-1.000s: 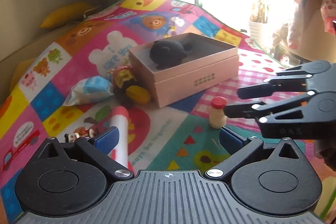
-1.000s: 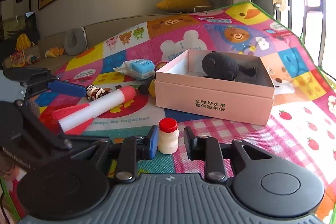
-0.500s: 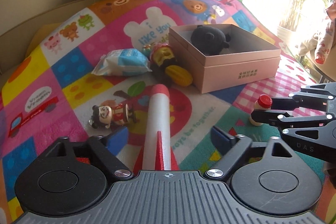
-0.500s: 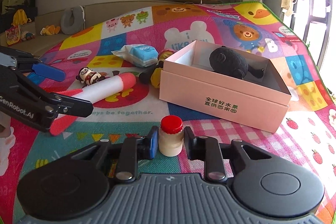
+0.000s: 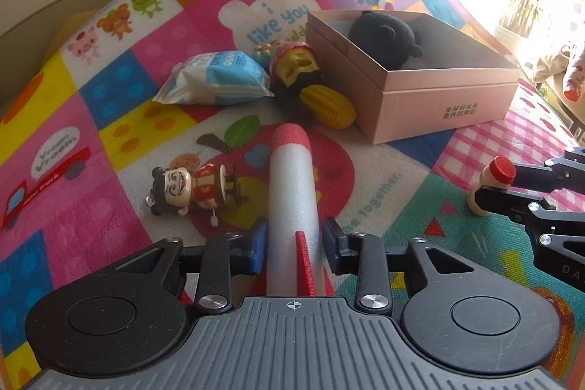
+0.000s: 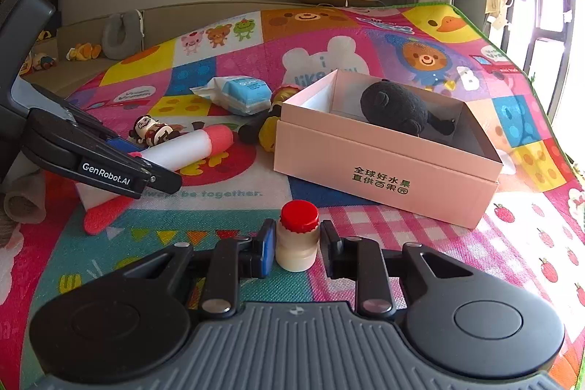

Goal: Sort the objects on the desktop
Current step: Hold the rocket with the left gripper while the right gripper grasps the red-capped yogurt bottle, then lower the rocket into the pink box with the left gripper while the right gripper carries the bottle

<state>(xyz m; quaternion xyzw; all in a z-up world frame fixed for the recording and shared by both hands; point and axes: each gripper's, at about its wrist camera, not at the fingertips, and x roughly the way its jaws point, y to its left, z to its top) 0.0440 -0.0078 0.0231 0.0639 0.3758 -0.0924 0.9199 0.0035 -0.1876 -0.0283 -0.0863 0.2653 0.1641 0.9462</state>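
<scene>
The right gripper [image 6: 297,243] has its fingers [image 6: 268,245] pressed on either side of a small cream bottle [image 6: 296,245] with a red cap, standing upright on the colourful play mat [image 6: 420,236]. Beyond the fingers and a little to their right sits an open pink box [image 6: 380,167] with a black plush toy [image 6: 395,110] inside. Off to the left of the fingers, the left gripper [image 6: 146,163] is clamped round a white foam rocket [image 6: 182,150] with a red nose, lying on the mat. Just behind the rocket lies a small painted figurine [image 6: 151,130]; farther back, a blue-and-white tissue pack [image 6: 237,94].
</scene>
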